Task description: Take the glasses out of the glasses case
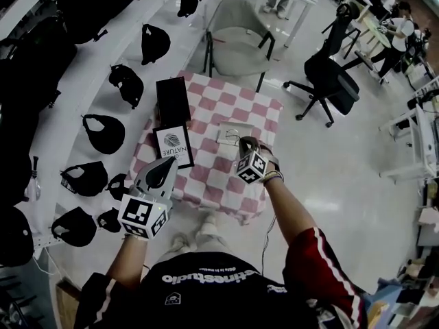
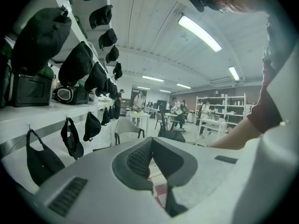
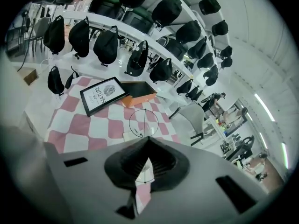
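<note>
A: status on the glasses?

B: I'm holding them in the right gripper; its jaws are pinching shut on the thin wire frame of the glasses; one round lens is sticking out past the tips, the other is sitting in the gap behind them.

A: where over the surface?

B: I'm hovering over the right half of the checkered surface; the glasses are hanging just above a small white flat piece lying there; can't tell if they're touching it.

A: left side?

B: left gripper is doing nothing; jaws are sitting together with nothing between them; it's floating at the near left edge of the surface, just below the framed print.

A: anything else on there?

B: a black box with orange sides is lying just behind the print, lid down; both are sitting well apart from the glasses.
</note>
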Demonstrator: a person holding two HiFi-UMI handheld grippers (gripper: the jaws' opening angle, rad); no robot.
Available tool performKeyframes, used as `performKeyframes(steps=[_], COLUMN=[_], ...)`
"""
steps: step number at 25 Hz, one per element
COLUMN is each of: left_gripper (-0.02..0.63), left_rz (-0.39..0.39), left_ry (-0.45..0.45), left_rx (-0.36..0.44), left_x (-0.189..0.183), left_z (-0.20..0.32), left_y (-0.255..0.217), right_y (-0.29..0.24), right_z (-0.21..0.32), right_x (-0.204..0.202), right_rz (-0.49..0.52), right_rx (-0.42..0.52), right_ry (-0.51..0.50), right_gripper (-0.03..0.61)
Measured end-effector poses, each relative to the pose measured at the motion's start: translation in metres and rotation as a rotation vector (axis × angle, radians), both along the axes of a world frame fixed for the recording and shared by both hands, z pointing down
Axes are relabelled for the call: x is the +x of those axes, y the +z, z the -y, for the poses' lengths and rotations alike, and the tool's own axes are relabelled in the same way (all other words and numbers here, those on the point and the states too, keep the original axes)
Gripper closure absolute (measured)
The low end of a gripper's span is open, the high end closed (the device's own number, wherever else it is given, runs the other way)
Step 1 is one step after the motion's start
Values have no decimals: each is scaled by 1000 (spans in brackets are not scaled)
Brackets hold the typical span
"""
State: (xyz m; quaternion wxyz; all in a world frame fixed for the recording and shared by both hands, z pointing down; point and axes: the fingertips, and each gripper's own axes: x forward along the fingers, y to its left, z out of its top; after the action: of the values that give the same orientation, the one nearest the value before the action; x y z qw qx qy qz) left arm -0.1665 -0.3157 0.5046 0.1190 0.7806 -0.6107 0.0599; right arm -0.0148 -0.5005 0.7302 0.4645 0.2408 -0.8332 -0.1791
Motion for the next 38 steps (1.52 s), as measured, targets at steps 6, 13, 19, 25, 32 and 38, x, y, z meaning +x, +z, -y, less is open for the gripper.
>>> performKeyframes(steps=[6,13,19,25,32,38], left_gripper=[609,609,609,609,609,609], left_rz=[-10,-23,-27,-15,-15,-23], left_ry=[35,80,115,152,173,183], left_rx=[26,65,92,121,172,199], left_x=[2,7,11,13,17,18], left_z=[-15,-28,-34,-39,-47,-59], left_y=[-7,-22,-40,-53,-75,-91], right_y=[-44,-108,-171,-231,-291,-332], right_z=[-23,-55,-98,-137,-174,-206], right_x=[7,14,14,16,35,53], right_rz=[65,178,251,392,563,665], right_rx=[53,118,178,217,281,341], right_ry=[54,114,93,139,229,270], right_gripper=[575,575,575,575,575,575])
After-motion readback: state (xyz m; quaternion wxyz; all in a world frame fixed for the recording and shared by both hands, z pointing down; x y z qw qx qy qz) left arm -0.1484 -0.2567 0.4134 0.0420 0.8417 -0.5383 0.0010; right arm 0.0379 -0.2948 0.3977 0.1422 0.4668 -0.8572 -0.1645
